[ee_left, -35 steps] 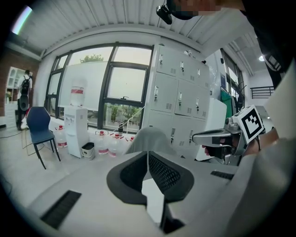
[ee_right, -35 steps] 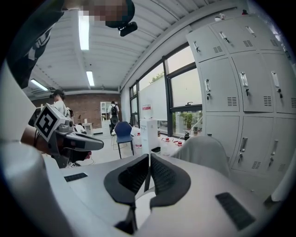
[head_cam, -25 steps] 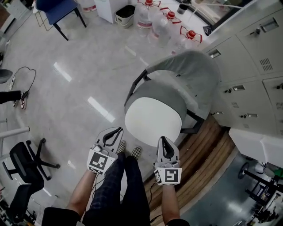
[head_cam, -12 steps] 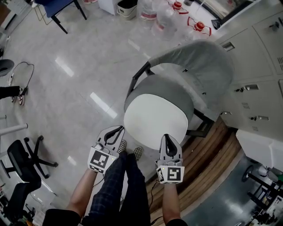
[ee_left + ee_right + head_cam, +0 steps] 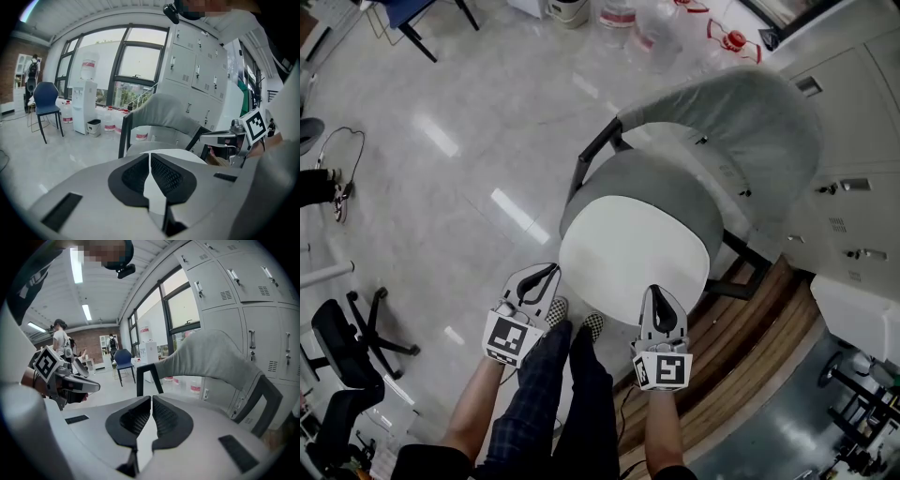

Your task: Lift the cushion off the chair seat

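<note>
1. Against a second ago, the chair (image 5: pixel 741 122) and its cushion (image 5: pixel 633 253) fill more of the head view. The water bottles (image 5: pixel 724 37) have slid to the top edge. Both grippers now sit closer to the cushion's near edge.
2. The left gripper (image 5: pixel 546 274) has its jaws pressed together with nothing between them, its tip just beside the cushion's near-left edge. The right gripper (image 5: pixel 658 296) is likewise closed and empty (in the head view its tip overlaps the near edge).
3. The white cushion lies flat on the grey seat (image 5: pixel 675 183), face up, front edge toward the person. It is a rounded square, about as wide as deep, so a long axis is hard to tell.
4. The grey backrest curves behind the cushion, and a black frame bar (image 5: pixel 591 159) rises at the seat's left.
5. The person's legs (image 5: pixel 548 394) and checkered shoes (image 5: pixel 592 324) stand just before the seat.
6. Lockers (image 5: pixel 853 112) line the right and a wooden platform (image 5: pixel 750 352) runs below them. A black office chair (image 5: pixel 337 347) stands well apart at lower left.
</note>
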The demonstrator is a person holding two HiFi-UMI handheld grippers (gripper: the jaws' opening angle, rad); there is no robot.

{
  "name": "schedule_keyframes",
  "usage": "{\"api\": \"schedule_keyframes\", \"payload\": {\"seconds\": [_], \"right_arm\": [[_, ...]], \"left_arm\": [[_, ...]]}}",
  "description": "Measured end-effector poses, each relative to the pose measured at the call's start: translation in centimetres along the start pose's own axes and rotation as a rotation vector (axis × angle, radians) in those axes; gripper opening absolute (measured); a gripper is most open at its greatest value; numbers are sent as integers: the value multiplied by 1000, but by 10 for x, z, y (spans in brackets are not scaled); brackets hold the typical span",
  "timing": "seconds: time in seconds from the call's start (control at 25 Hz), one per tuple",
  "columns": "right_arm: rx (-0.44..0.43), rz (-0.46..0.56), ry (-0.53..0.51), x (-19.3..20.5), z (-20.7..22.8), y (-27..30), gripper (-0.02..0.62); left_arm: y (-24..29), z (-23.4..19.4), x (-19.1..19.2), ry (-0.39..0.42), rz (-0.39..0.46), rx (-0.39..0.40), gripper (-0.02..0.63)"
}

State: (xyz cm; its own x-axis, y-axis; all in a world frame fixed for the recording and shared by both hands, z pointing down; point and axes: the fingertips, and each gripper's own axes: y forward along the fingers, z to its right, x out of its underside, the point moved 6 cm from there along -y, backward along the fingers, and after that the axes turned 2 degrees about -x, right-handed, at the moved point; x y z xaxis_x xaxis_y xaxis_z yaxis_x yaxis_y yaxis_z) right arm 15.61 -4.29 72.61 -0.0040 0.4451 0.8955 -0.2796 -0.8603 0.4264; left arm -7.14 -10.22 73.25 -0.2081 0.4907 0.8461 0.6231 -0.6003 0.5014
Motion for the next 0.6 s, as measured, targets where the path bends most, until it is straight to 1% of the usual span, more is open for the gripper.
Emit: {"api": "schedule_keyframes", "payload": {"seconds": [0.16, 0.32, 0.44, 0.6], "right_arm": [[-2, -9, 4, 13, 0, 7, 34], [4, -28, 17, 22, 1, 10, 34], [1, -33, 27, 27, 0, 14, 34], [-8, -35, 22, 32, -4, 21, 34]], "left_arm": [[12, -5, 14, -9, -11, 5, 26], [21, -10, 28, -60, -42, 16, 28], [27, -13, 43, -73, -71, 38, 28], [35, -21, 63, -118, -106, 38, 29]]}}
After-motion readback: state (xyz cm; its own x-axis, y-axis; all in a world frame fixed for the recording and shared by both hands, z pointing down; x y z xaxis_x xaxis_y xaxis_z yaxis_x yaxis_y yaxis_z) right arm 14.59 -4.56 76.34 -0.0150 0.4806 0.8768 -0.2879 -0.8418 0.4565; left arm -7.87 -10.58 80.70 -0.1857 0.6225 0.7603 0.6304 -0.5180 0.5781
